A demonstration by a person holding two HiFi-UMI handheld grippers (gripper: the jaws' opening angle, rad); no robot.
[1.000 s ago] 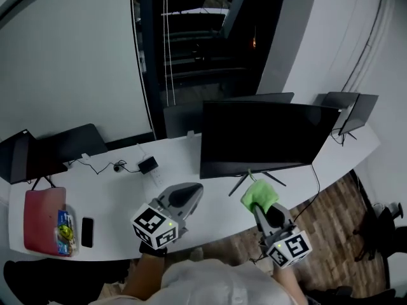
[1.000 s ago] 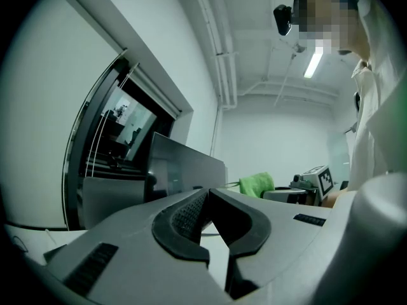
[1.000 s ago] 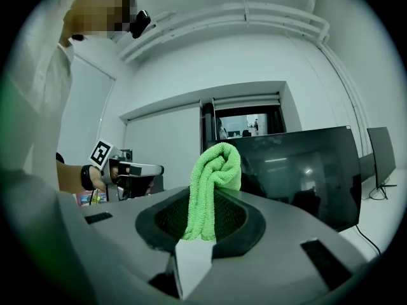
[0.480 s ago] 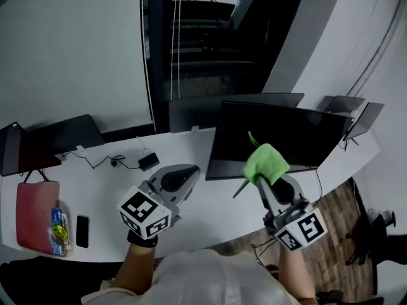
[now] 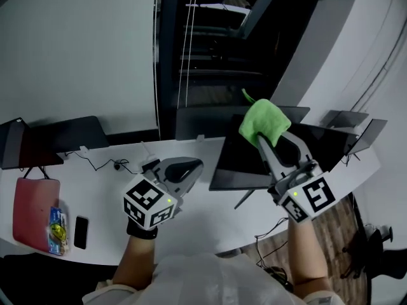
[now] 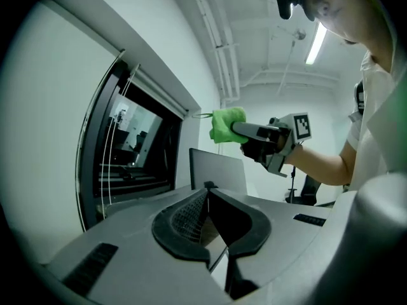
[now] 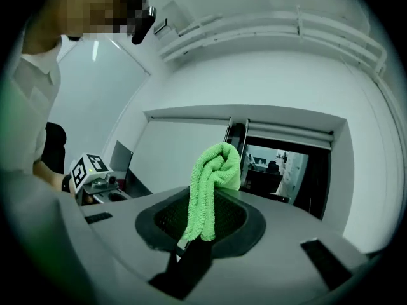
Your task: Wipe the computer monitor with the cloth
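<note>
Green cloth [image 5: 264, 122] pinched in right gripper [image 5: 260, 136], seemingly before monitor [image 5: 238, 167] top; left gripper [image 5: 190, 168] pressed together, empty.

— What's the room like?
— A plain pale wall [image 5: 76, 56] with a tall dark window [image 5: 210, 56] set in it. Blind cords [image 5: 186, 43] hang down the glass.
— Furniture?
— A long, curved white counter [image 5: 108, 192] runs below the window. A dark chair [image 5: 380, 239] stands off right on the brown wood floor [image 5: 346, 224].
— Light?
— One strip lamp [image 6: 316, 43] on the white ceiling.

Green cloth [image 5: 264, 122] bunched above dark upright monitor [image 5: 235, 164].
</note>
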